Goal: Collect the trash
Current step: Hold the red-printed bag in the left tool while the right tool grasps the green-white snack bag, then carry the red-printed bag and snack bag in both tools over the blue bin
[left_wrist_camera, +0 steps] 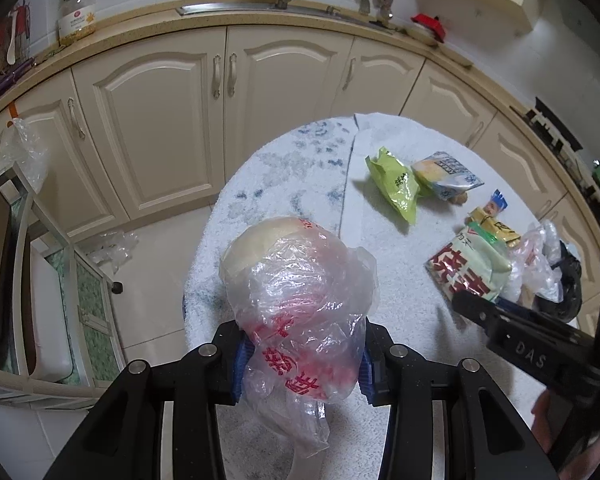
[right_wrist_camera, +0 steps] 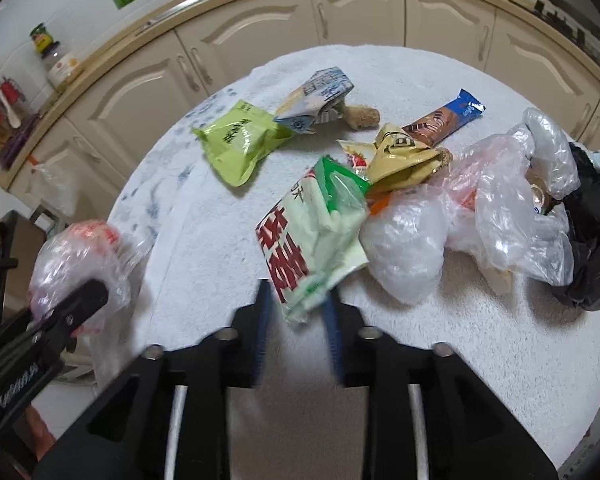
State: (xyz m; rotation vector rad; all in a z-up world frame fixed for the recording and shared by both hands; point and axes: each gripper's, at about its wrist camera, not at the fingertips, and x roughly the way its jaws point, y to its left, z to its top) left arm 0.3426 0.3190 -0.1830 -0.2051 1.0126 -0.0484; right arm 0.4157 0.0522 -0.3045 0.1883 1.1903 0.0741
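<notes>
My left gripper (left_wrist_camera: 300, 364) is shut on a clear plastic bag with red print (left_wrist_camera: 296, 296), held above the table's left edge; the bag also shows in the right wrist view (right_wrist_camera: 80, 264). My right gripper (right_wrist_camera: 298, 312) has its blue pads on either side of the near end of a pale green wrapper with red characters (right_wrist_camera: 312, 240); the pads look blurred and whether they grip it is unclear. That wrapper also shows in the left wrist view (left_wrist_camera: 472, 268). Trash on the white towel-covered table (right_wrist_camera: 420, 340): a lime-green packet (right_wrist_camera: 240, 140), a blue-white packet (right_wrist_camera: 320, 96), a gold wrapper (right_wrist_camera: 404, 156), a brown-blue bar wrapper (right_wrist_camera: 440, 120).
Crumpled clear bags (right_wrist_camera: 480, 216) and a black bag (right_wrist_camera: 596, 240) lie at the table's right. A food chunk (right_wrist_camera: 360, 118) lies behind the packets. Cream kitchen cabinets (left_wrist_camera: 160, 120) and a counter with a sink (left_wrist_camera: 284, 8) stand behind. A metal rack (left_wrist_camera: 40, 280) stands left, on the tiled floor.
</notes>
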